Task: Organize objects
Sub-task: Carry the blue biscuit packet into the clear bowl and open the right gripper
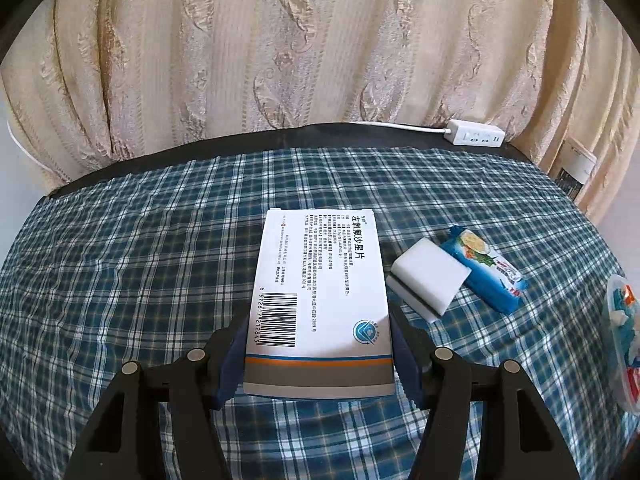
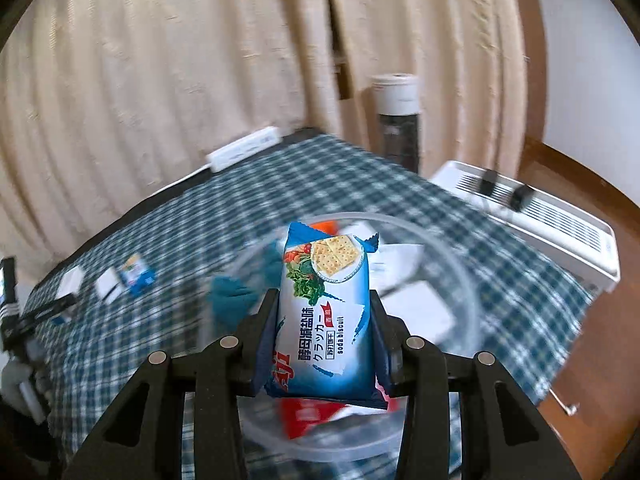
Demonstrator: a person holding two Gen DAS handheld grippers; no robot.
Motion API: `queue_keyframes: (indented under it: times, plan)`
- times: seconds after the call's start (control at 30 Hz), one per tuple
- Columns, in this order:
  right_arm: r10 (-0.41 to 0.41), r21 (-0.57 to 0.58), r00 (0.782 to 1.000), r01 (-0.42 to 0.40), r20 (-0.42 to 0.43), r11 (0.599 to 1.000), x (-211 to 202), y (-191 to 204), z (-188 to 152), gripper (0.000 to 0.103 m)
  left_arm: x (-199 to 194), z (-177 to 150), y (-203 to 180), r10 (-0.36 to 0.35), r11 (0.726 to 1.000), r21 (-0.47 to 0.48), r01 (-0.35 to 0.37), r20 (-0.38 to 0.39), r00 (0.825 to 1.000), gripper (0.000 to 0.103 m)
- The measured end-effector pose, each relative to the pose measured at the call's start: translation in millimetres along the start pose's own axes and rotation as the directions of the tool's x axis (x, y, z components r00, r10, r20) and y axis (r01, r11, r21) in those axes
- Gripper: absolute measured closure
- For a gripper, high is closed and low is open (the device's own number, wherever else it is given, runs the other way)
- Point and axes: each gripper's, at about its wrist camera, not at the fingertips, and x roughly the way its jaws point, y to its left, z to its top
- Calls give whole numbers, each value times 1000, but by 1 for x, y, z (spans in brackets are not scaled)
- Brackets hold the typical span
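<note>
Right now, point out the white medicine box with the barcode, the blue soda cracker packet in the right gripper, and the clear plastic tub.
white medicine box [image 1: 320, 304], left wrist view, printed top face.
blue soda cracker packet [image 2: 324, 316], right wrist view, front label.
clear plastic tub [image 2: 460, 264], right wrist view, far rim.

A blue-and-white checked cloth [image 1: 160, 264] covers the worktop before a cream curtain with a raised scroll pattern [image 1: 280, 40]. The flat white medicine box [image 1: 320, 280] carries black print, a barcode and orange, blue and grey stripes. The blue-and-white soda biscuit packet [image 2: 328, 312] shows crackers and green vegetables.
</note>
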Motion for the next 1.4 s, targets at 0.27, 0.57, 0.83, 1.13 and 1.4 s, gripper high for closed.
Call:
queue_keyframes:
  times: [0.27,0.57,0.83,1.13,1.4]
  plan:
    - [-71,72,997,71,-8,995,8,-36,1,61,-9,1,-11,-45,999,16,44,8,999,37]
    - [-99,83,994,102,-34,991,30,-56,1,61,-29,0,-30,-91,995,51,89,22,996,37]
    - [-91,59,995,93,-42,994,33,-60,0,61,-46,-2,-55,-133,988,90,129,34,991,37]
    - [-87,19,996,88,-33,996,26,-55,-6,56,-62,-9,-105,-220,963,166,214,19,975,37]
    - [-67,52,996,63,66,997,4,-60,-3,40,-73,-16,-157,-299,928,232,292,-5,954,37]
